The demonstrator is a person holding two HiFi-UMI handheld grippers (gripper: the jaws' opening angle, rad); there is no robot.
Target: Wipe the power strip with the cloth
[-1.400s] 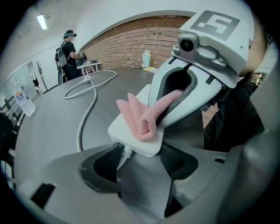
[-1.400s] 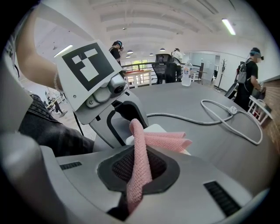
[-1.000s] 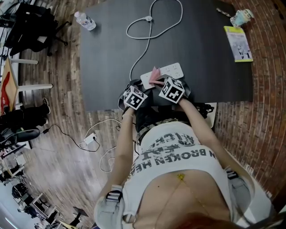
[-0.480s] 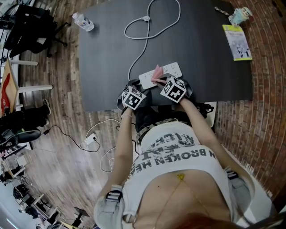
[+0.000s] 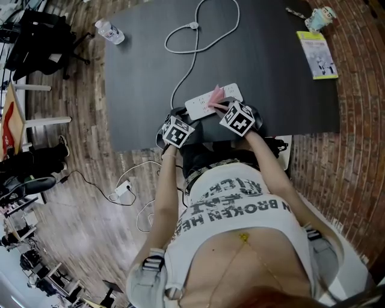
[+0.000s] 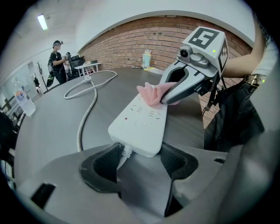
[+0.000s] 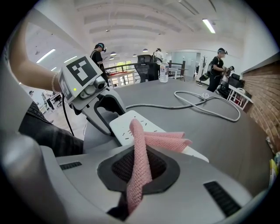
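Note:
A white power strip (image 5: 204, 102) lies near the front edge of the dark table (image 5: 144, 72). Its grey cable (image 5: 187, 66) loops away to the back. My left gripper (image 5: 184, 118) is shut on the strip's cable end; in the left gripper view that end (image 6: 139, 127) sits between the two jaws (image 6: 138, 159). My right gripper (image 5: 222, 106) is shut on a pink cloth (image 5: 216, 94). The cloth (image 7: 144, 140) drapes down onto the strip's top face (image 7: 131, 127), a little right of its middle. The left gripper (image 7: 107, 118) shows just beyond it.
A water bottle (image 5: 109, 31) lies at the table's far left. A yellow booklet (image 5: 317, 54) and a small figurine (image 5: 319, 18) are at the far right. The cable's plug (image 5: 194, 25) rests at the back. Chairs (image 5: 42, 36) and a floor adapter (image 5: 123, 188) are on the left. People stand in the background.
My right gripper has slid the pink cloth rightward along the strip's top. The left gripper has stayed on the strip's cable end.

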